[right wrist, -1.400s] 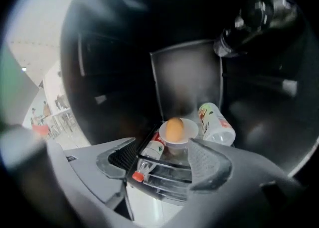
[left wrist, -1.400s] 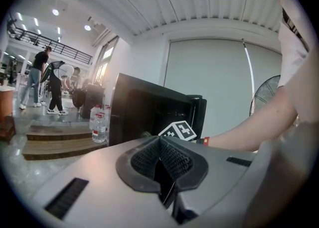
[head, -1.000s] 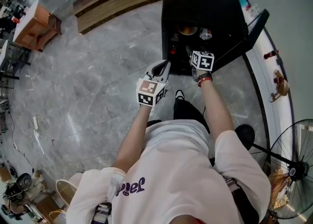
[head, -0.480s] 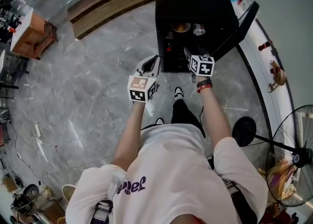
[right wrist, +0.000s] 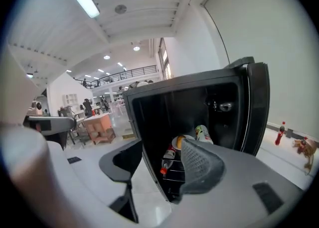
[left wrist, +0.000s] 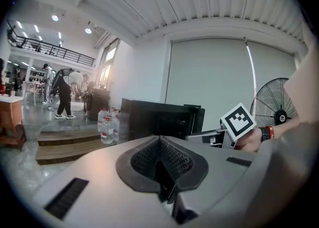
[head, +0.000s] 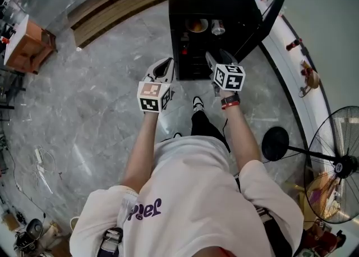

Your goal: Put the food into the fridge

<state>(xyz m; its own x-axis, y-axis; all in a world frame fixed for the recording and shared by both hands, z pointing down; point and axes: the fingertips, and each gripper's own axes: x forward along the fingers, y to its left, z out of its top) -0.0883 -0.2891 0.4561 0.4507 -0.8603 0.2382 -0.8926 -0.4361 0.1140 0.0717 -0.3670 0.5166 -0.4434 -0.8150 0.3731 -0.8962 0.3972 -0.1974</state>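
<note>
The black fridge stands with its door swung open to the right. Inside it lie a plate with orange food, a can and a red-capped bottle. The right gripper view shows the same bottle, plate and can. My right gripper hangs just in front of the fridge opening; its jaws are apart and closing, with nothing between them. My left gripper is shut and empty, held left of the fridge front.
A standing fan and its round base are at the right. Behind the fridge are wooden steps and water bottles. A wooden table is far left; a white ledge runs along the right wall.
Both grippers have drawn back from the fridge opening toward the person, and the person has stepped back. The food stays inside.
</note>
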